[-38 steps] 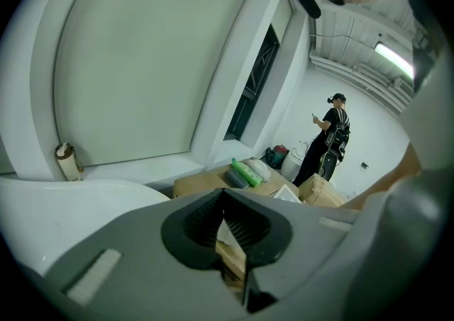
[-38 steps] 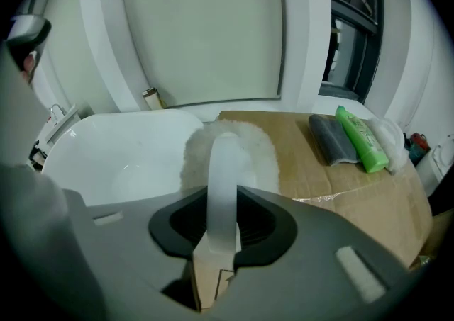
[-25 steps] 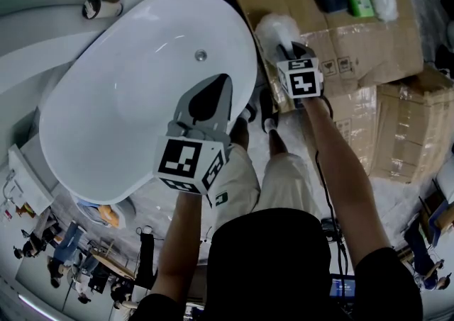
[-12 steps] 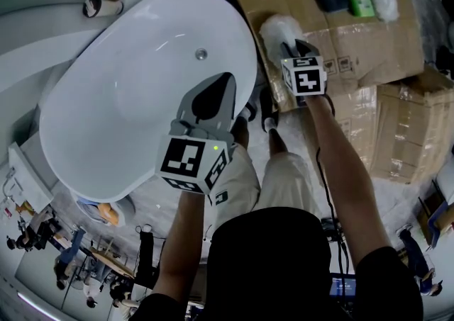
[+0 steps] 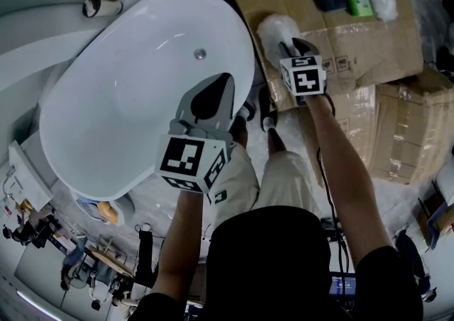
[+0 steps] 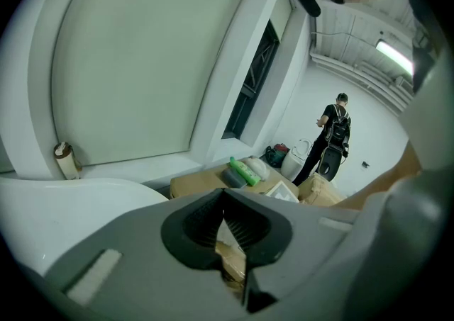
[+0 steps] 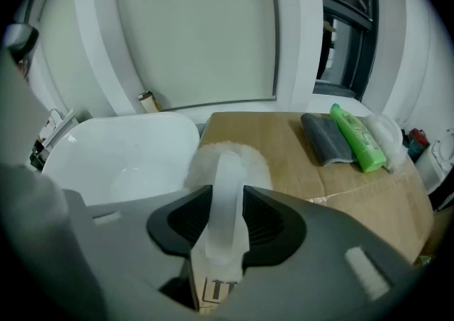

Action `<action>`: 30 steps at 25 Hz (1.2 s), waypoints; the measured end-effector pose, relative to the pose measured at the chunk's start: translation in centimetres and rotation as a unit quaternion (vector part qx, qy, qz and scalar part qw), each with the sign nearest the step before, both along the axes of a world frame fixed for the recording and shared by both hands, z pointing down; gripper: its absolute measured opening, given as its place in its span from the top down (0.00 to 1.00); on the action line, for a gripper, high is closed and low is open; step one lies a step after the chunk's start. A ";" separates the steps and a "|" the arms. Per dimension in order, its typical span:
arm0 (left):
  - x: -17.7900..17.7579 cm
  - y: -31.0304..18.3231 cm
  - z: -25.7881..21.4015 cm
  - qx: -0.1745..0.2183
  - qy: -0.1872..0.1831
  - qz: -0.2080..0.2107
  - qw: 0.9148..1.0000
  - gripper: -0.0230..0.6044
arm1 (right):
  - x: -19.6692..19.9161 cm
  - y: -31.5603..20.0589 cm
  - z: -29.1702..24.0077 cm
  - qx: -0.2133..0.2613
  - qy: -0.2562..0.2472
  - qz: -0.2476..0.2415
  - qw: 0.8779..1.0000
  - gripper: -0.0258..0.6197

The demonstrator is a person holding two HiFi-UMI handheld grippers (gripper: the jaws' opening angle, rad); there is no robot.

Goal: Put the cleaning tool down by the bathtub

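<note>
Right tongs (image 5: pixel 292 47) have just been spreading their jaws, and little else has budged since a second ago. Biggest first: the bathtub (image 5: pixel 128 100) sits to the left of those tongs and right beneath the left tongs (image 6: pixel 224 193), whose jaws are closed together on nothing. Next, the cardboard box (image 5: pixel 355 43) lies under and beyond the right tongs. On its near corner, tub side, rests the cleaning tool (image 7: pixel 227 164), a white fluffy brush. Its head lies just ahead of the right tips and its handle runs back between the jaws, whose pads now look slack on it rather than clamped. Far beyond, off to the right, lies a green bottle (image 7: pixel 355 139). The danger now, I'd say: pull back crooked and a pad snags that handle, dragging the brush off the box edge into the gap by the tub. And if the handle isn't fully down yet, it may drop and roll.
</note>
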State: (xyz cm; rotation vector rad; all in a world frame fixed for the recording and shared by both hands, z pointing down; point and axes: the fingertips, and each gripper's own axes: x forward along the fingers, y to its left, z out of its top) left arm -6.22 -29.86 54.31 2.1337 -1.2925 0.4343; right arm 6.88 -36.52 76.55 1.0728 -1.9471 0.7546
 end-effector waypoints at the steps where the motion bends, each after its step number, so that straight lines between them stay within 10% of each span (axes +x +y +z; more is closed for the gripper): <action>1: 0.1 0.0 -0.1 0.000 0.000 0.000 1.000 0.97 | 0.0 0.0 -0.1 0.000 -0.002 -0.002 1.000 0.78; 30: -0.6 7.1 -5.0 0.030 -0.022 -0.084 0.996 0.97 | 0.4 6.0 -8.9 0.085 -0.015 -0.056 0.995 0.77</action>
